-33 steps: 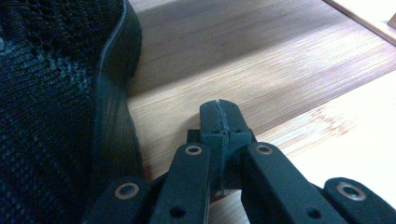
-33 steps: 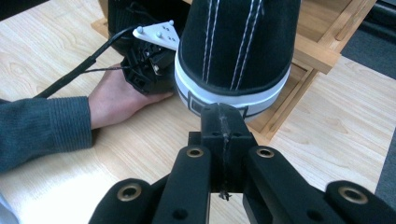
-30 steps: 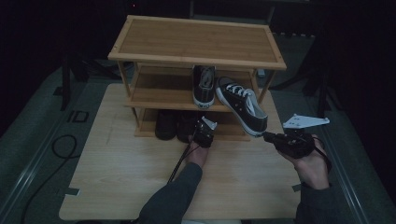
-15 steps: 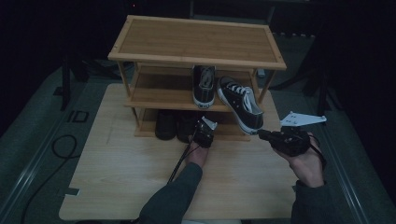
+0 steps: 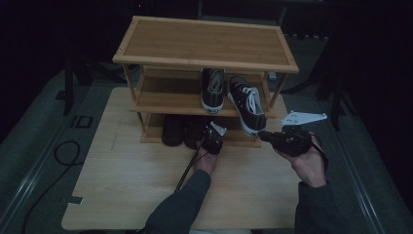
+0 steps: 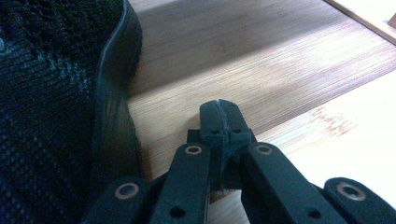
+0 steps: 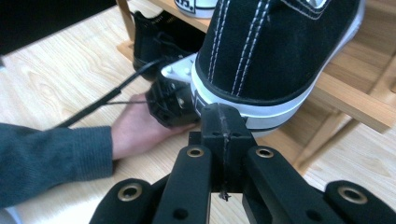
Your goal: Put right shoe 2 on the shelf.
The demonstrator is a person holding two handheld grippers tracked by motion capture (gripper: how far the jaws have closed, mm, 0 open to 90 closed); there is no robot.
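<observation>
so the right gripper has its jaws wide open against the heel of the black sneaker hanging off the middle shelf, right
Not quite. The right gripper does meet the heel of the black sneaker that overhangs the middle shelf, but its jaws are shut, pressed together with nothing between them. The right gripper view shows this.

Overall: dim high view, black surroundings.
Gripper views: brighter, glare at 3 o'clock.
Focus: near jaws slightly soft.
</observation>
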